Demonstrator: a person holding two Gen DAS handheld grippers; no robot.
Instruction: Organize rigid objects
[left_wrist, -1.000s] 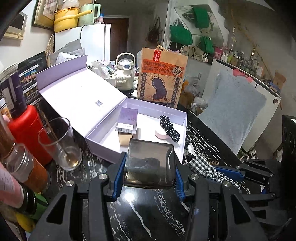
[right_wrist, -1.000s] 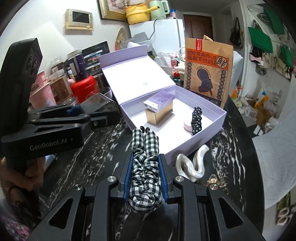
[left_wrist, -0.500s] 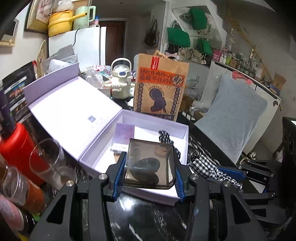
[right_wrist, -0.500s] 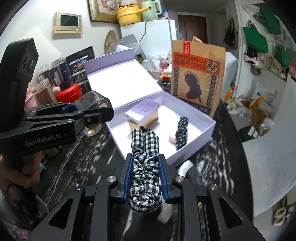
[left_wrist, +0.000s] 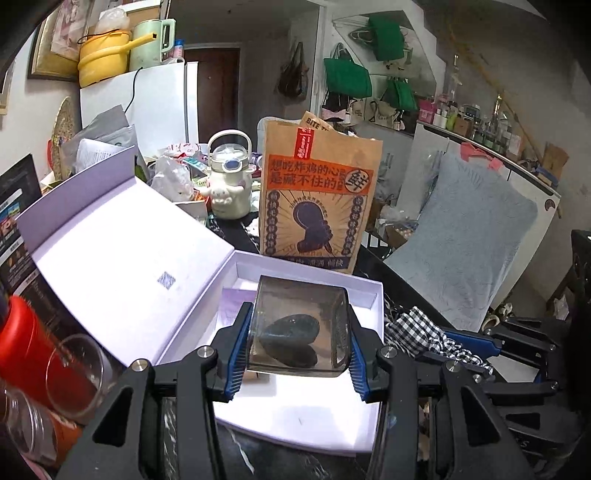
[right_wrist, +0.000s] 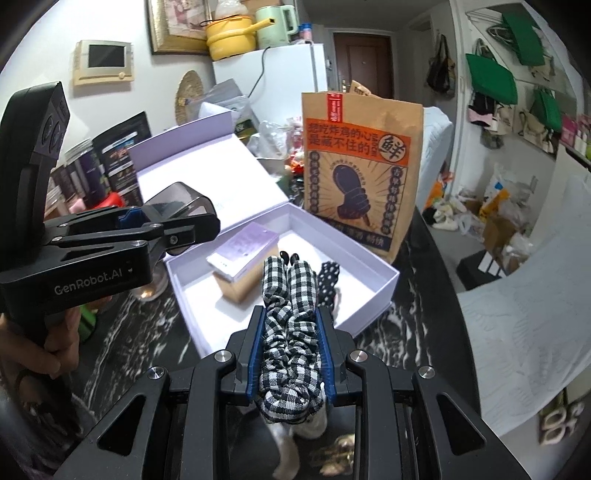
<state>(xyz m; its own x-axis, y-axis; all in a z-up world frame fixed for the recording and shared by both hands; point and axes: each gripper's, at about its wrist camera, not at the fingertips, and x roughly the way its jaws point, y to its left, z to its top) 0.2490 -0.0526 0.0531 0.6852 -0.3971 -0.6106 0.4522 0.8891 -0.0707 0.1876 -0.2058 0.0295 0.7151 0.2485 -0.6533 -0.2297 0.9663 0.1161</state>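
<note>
Smoky translucent case (left_wrist: 299, 332) clamped in left gripper (left_wrist: 298, 354) and gingham scrunchie (right_wrist: 290, 332) pinched in right gripper (right_wrist: 290, 354) over the lilac box (right_wrist: 369, 310); simultaneous lowering risks collision near its front edge.

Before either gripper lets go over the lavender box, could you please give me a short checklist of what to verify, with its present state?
1. Left gripper clamped on the smoky clear case: ok.
2. Right gripper clamped on the checked scrunchie: ok.
3. Lavender box open, lid folded back: ok.
4. Bare floor left in the box beside the small purple-topped carton and the dotted scrunchie: ok.
5. Case over the box interior: ok in the left wrist view.
6. Height of either item above the box floor: cannot tell.
</note>
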